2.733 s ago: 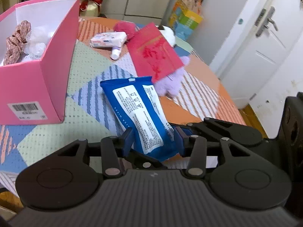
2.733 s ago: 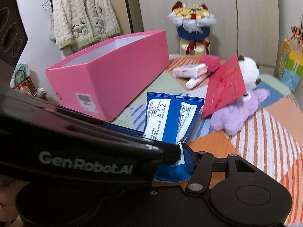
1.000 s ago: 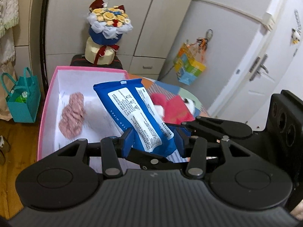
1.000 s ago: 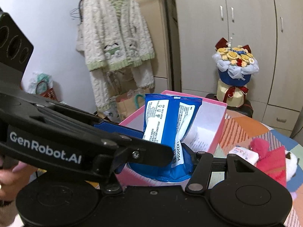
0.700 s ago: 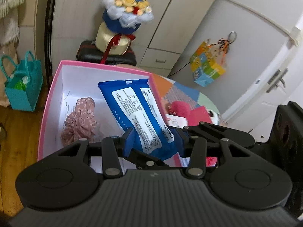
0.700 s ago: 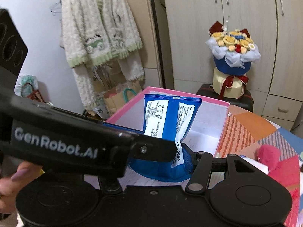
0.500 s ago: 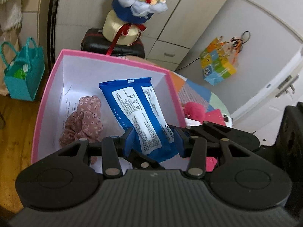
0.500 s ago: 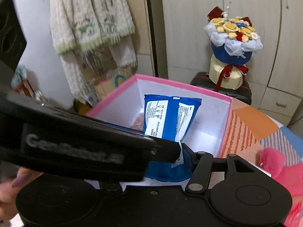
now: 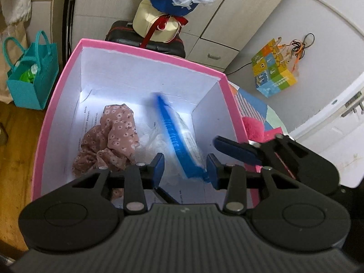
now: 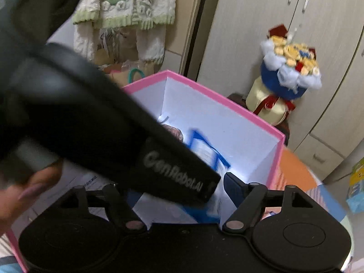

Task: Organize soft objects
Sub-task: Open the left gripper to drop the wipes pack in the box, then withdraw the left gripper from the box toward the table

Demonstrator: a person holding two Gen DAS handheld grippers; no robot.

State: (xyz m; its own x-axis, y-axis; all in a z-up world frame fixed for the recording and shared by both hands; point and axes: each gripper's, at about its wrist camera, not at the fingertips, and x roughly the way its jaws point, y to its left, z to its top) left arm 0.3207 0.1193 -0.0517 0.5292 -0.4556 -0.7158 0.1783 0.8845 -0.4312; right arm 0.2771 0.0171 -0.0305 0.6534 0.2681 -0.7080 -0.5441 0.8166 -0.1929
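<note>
Now the blue wipes pack (image 9: 179, 141) is no longer pinched. Half a second ago both grippers held its lower end above the pink box (image 9: 145, 50); at this moment it shows as a motion-blurred blue streak inside the box, apparently falling edge-on toward the box floor. That suggests this item is being dropped in, and is as good as stored.

The left gripper (image 9: 185, 167) hangs over the near end of the box, angled downward. Its blue pads stand apart with the pack's lower end between them; the pack lies close against the right-hand pad, and the blur hides whether it touches. Oddly, these jaws have just been closing slightly, yet they do not clamp the pack. The right gripper (image 10: 179, 188) has just been opening, and its jaws are spread. The left gripper's body crosses in front of it in the right wrist view, so only its right-hand finger shows clearly. The pack (image 10: 204, 152) appears just beyond it, deeper in the box.

Inside the box, the pack sits to the right of a floral fabric scrunchie (image 9: 109, 136) and over some white material. Beyond the box's right wall, on the patchwork cloth, a pink fluffy item (image 9: 252, 126) waits, probably among the next things to sort.
</note>
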